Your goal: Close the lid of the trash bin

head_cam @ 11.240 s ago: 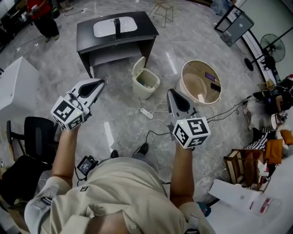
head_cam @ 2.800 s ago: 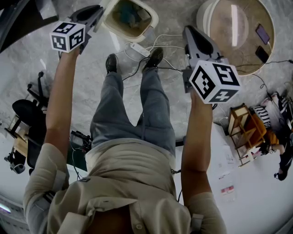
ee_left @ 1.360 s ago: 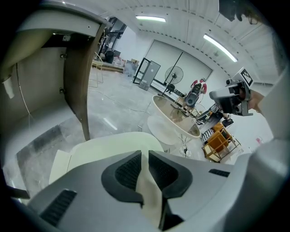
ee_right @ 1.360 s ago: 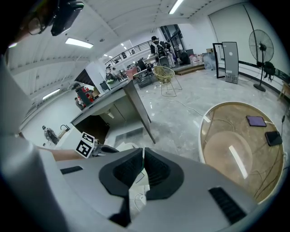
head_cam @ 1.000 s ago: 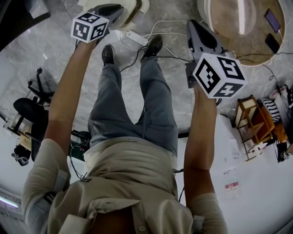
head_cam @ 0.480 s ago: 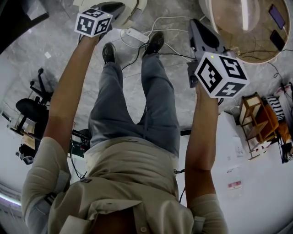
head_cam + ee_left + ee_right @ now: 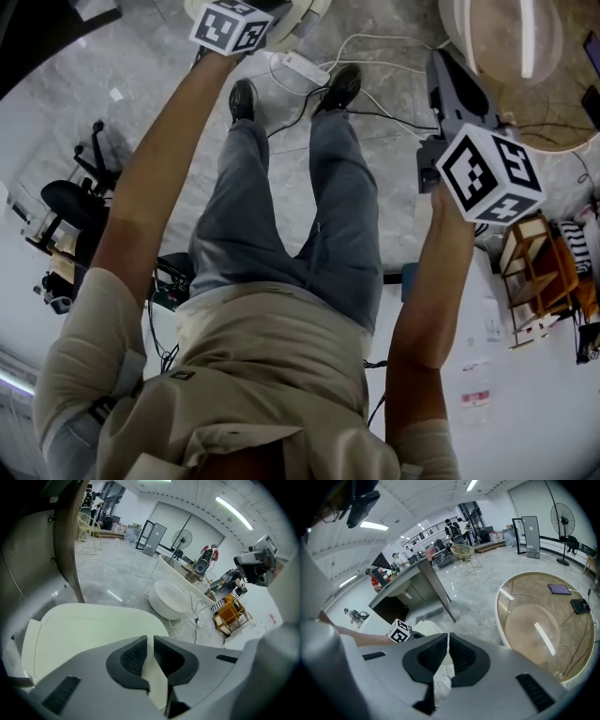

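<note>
Cream plastic trash bin [image 7: 305, 9] stands on the grey marble floor [image 7: 131, 112] just beyond the person's black shoes [image 7: 242, 98], at the head view's top edge. The bin's flat, rounded lid [image 7: 89, 630] lies directly beneath the left gripper [image 7: 150, 639], whose dark ribbed fingers are pressed almost together. A sliver of lid shows through the gap; contact cannot be judged. Right of the bin, well apart, the right gripper [image 7: 446, 638] hovers with fingers together on nothing, near a round beige tub [image 7: 543, 625].
</note>
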A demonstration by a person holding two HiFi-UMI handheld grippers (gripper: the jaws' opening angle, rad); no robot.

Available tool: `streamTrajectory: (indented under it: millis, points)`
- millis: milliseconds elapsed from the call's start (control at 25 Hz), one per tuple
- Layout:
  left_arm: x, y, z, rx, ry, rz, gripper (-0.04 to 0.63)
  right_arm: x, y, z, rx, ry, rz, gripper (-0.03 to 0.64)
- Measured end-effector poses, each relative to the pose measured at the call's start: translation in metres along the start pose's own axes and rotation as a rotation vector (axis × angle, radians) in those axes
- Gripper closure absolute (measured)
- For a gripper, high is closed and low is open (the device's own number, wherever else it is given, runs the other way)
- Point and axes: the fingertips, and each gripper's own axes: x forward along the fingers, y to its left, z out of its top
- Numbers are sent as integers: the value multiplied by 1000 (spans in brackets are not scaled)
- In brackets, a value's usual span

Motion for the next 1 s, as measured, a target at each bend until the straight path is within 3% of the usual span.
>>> streamTrajectory:
  millis: [360,520,720,1000]
  points:
    - [11,4,0,66,23,55,560,-2,-3,-3,7,-14,-9,591]
    - [7,-1,-2,60,49,23,552,-6,3,-2,4,-8,-10,591]
    - [-25,-11,9,85,44,22,551,-24,28,21,-31,-36,-2,591]
    - [-97,-26,64,149,-37,27,551,-55,70,55,-71,-71,10,591]
